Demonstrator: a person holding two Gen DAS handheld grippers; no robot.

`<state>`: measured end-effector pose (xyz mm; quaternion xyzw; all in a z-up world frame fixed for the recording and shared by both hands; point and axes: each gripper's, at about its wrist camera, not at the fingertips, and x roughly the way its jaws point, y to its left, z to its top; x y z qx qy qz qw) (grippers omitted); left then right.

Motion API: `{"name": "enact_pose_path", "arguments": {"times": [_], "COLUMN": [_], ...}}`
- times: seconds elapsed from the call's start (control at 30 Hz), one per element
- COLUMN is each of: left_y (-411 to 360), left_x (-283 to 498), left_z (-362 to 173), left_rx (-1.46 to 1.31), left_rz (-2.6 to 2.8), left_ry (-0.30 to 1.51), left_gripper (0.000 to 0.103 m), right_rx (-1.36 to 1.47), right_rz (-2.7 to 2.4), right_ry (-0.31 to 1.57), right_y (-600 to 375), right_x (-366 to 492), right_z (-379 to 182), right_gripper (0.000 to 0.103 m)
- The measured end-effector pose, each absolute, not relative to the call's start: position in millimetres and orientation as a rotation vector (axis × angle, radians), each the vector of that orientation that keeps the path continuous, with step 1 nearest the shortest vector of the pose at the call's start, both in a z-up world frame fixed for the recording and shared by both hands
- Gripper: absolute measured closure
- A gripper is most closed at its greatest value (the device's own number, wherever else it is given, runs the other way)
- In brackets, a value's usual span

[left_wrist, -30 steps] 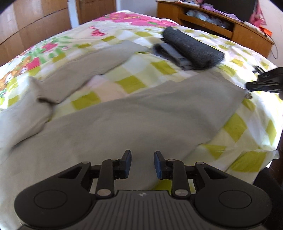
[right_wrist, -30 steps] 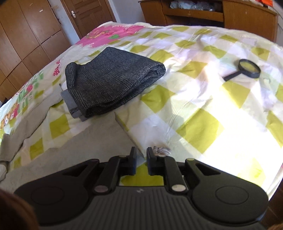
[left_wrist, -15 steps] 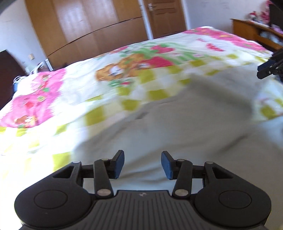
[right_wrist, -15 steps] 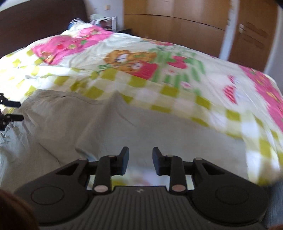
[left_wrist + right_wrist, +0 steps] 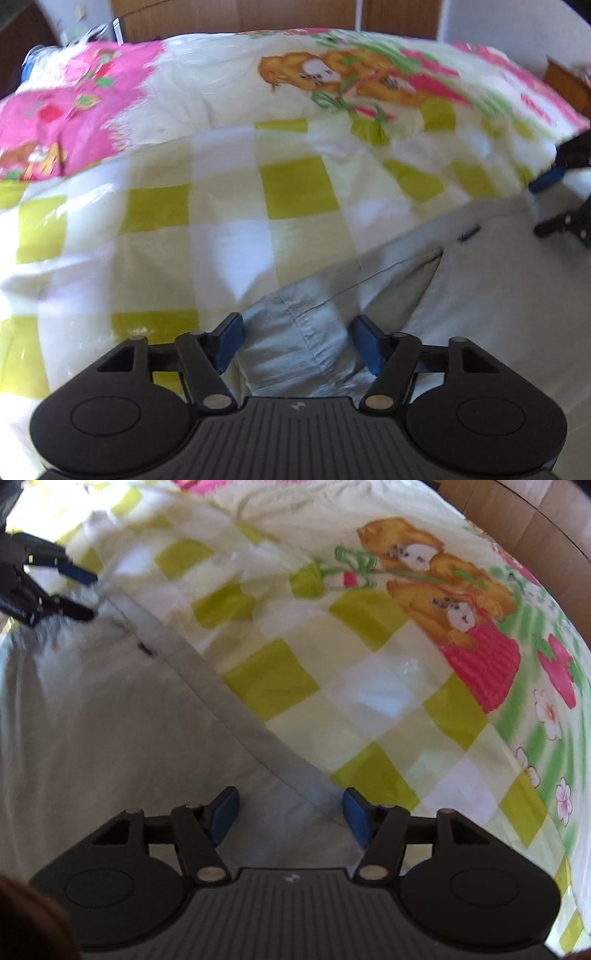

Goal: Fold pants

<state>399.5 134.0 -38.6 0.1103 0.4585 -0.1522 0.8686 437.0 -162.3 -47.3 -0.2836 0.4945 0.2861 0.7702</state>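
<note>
Currently, the grey pants (image 5: 480,295) are seen spread flat on a bedspread (image 5: 229,229) printed with yellow-green checks and cartoon figures, and everything is placed below with reference to the waistband (image 5: 236,716) of the pants.

In the left wrist view, the left gripper (image 5: 297,341) is held with its jaws spread wide, one blue pad on each side of the bunched waistband corner. The cloth (image 5: 295,332) lies between the fingers (image 5: 229,341), but no pinch on it is made; whether the pads brush the fabric cannot be told. The bedspread is exposed just beyond that corner.

In the right wrist view, the right gripper (image 5: 290,818) is likewise held wide apart, over the other end of the waistband. The band's edge runs diagonally between its fingers (image 5: 356,818), with grey cloth on the near side of the edge and checked bedspread on the far side. Nothing is clamped.

Each gripper is caught in the other's view, near the far end of the waistband: the right one (image 5: 561,206) at the edge of the left view, the left one (image 5: 48,590) at the edge of the right view. A wooden wardrobe (image 5: 258,14) is seen beyond the bed.
</note>
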Motion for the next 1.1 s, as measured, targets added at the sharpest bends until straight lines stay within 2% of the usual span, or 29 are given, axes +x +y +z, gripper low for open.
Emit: {"name": "enact_pose_path", "arguments": {"times": [0.03, 0.07, 0.1, 0.13, 0.17, 0.2, 0.3, 0.5, 0.6, 0.7, 0.8, 0.9, 1.0, 1.1], "left_y": [131.6, 131.6, 134.7, 136.9, 139.1, 141.5, 135.7, 134.6, 150.4, 165.3, 172.7, 168.9, 172.0, 175.5], "left_x": [397.1, 396.0, 395.9, 396.6, 395.8, 395.8, 388.4, 339.3, 283.3, 210.1, 137.3, 88.6, 64.5, 54.8], "left_z": [-40.3, -39.8, -38.7, -37.3, -35.5, -33.3, -25.4, 32.0, 70.5, 80.4, 58.8, 16.3, -7.5, -6.5], "left_rx": [0.256, 0.255, 0.235, 0.218, 0.21, 0.196, 0.226, 0.251, 0.187, 0.143, 0.126, 0.173, 0.125, 0.108], "left_rz": [-0.321, -0.322, -0.321, -0.31, -0.287, -0.274, -0.26, -0.221, -0.242, -0.263, -0.283, -0.269, -0.252, -0.219], "left_ry": [0.938, 0.932, 0.933, 0.928, 0.919, 0.916, 0.904, 0.747, 0.597, 0.546, 0.575, 0.686, 0.759, 0.731], "left_gripper": [0.021, 0.021, 0.028, 0.036, 0.056, 0.065, 0.076, 0.077, 0.077, 0.075, 0.074, 0.071, 0.071, 0.071], "right_rx": [-0.622, -0.611, -0.584, -0.547, -0.526, -0.513, -0.529, -0.535, -0.472, -0.444, -0.429, -0.398, -0.346, -0.357], "right_rz": [0.627, 0.63, 0.635, 0.624, 0.59, 0.574, 0.557, 0.514, 0.497, 0.529, 0.557, 0.579, 0.566, 0.54], "right_ry": [1.067, 1.05, 1.039, 1.038, 1.042, 1.043, 0.992, 0.786, 0.67, 0.619, 0.668, 0.827, 0.955, 0.958], "right_y": [-161.7, -162.6, -164.9, -169.0, -171.2, -172.7, -166.7, -168.4, -178.1, -184.5, -182.9, -175.5, -169.5, -164.7], "right_x": [435.0, 433.1, 432.1, 432.6, 433.6, 433.2, 417.1, 361.4, 303.1, 222.0, 145.3, 95.5, 76.2, 70.4], "right_z": [-54.9, -56.6, -55.3, -53.2, -51.6, -49.6, -33.2, 40.9, 88.6, 111.3, 95.6, 41.0, -5.6, -16.5], "right_gripper": [0.042, 0.05, 0.057, 0.081, 0.101, 0.1, 0.101, 0.101, 0.101, 0.101, 0.101, 0.101, 0.101, 0.101]}}
